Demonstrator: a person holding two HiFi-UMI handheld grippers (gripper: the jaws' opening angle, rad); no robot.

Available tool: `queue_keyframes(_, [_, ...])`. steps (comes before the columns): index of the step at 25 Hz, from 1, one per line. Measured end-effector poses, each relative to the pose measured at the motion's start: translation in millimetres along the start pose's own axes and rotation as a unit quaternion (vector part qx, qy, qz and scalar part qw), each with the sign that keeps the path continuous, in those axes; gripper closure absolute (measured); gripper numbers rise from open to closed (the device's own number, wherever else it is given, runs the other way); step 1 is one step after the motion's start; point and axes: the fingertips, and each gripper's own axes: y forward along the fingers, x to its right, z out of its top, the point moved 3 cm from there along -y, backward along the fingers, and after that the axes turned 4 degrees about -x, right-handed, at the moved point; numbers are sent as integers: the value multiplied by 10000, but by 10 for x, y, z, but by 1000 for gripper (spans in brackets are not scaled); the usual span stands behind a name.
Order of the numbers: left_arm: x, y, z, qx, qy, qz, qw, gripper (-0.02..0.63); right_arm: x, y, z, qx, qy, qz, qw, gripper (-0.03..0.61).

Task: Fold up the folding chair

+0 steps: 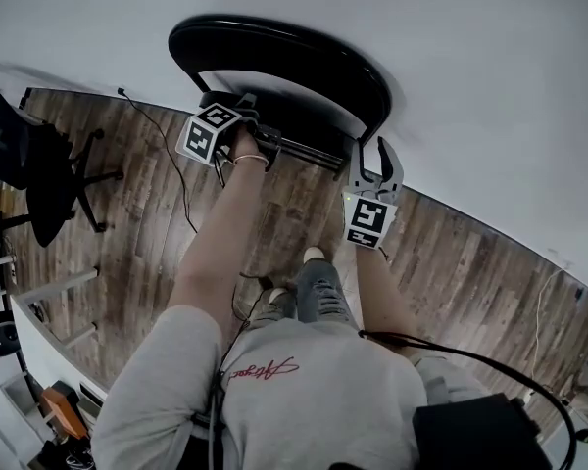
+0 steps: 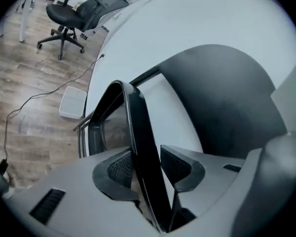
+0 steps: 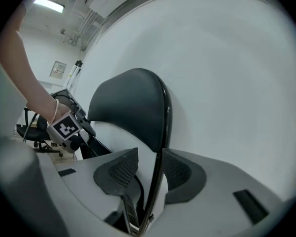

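Two tongs straddle the black folding chair (image 1: 274, 52), which stands on the wooden floor (image 1: 451, 262) against the white wall (image 1: 470, 86). At the chair's left side, the left tongs (image 2: 145, 167) sit partly open around its frame, not clamping. At its right side, the right tongs (image 3: 152, 169) stand wider, pads clear.

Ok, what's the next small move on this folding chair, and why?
Probably close both before moving anything. The left hand-held gripper and right hand-held gripper each straddle the black frame of the folding chair, but light shows between frame and pads, so neither seems to grip yet.
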Motion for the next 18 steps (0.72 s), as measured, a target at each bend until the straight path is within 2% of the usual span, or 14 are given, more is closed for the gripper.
queue_keyframes(3, [29,-3,29,-26,224,-127,9997,445,-153,-79,63,139,-102,99,9998,443])
queue_keyframes(6, [15,-56,38,-165,343,-466,9982,447,-238,-213,121,237,-67,87,9997,491])
queue_keyframes(9, [-47,-100,56,-312,212,-927,9950,465,-367,-259,117,288,-92,280,9992,511])
queue_keyframes(13, [-60,-60,59,-381,16,-1560,9870,499,-541,-112,7,228,-414,614,9970,526])
queue_keyframes(18, [-45,-71,27,-457,592,-1857,9797,502,-547,72,-26,186,-484,623,9967,537])
